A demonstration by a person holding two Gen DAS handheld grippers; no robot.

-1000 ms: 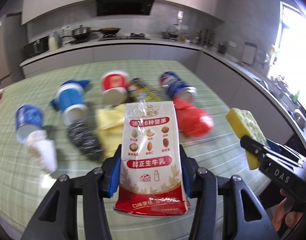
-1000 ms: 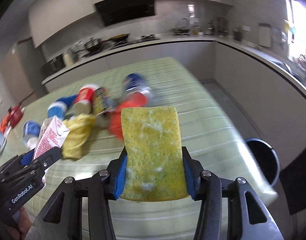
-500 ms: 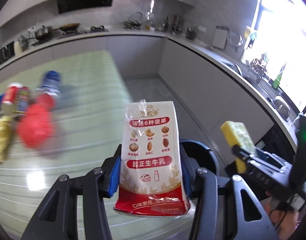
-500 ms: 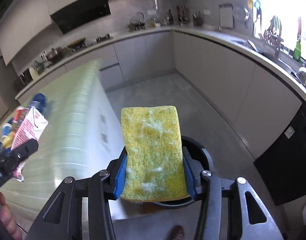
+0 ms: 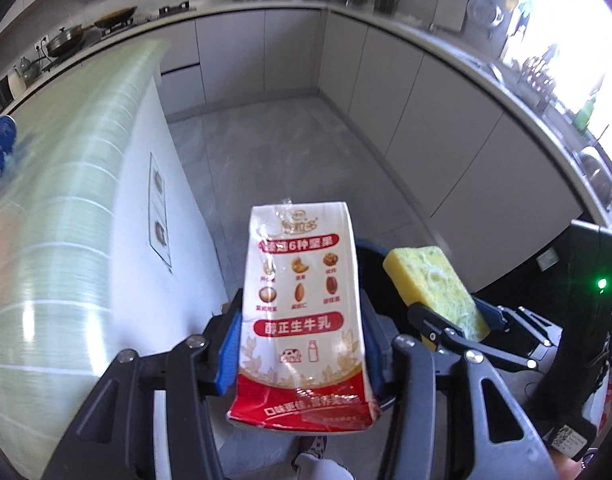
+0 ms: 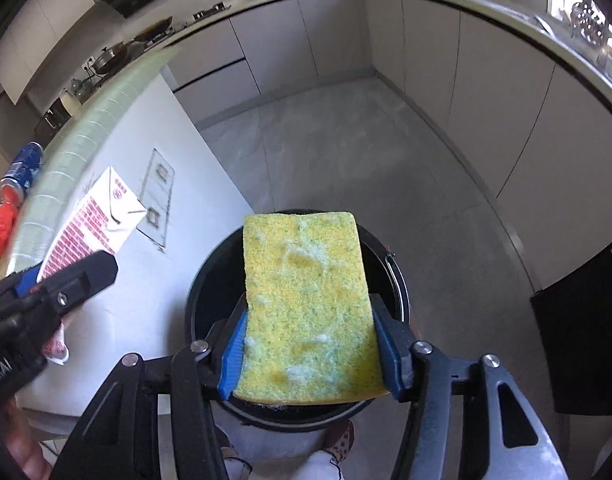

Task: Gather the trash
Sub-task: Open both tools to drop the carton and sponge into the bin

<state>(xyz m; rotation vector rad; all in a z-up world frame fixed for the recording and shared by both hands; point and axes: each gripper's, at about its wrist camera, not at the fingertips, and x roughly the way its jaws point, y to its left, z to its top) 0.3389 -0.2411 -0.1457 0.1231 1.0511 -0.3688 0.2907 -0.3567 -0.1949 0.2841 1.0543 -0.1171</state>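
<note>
Right tongs (image 6: 307, 354) clamped on the squishy sponge (image 6: 306, 300) w/ the bin (image 6: 397, 280) right below, left tongs (image 5: 302, 350) pinching the light, crushable milk carton (image 5: 302, 300) mid-body, so prob easy drops.

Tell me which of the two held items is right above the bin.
The sponge in the right claw: the black bin rim shows all around it. The milk carton in the left claw is off to the left, beside the counter.
</note>
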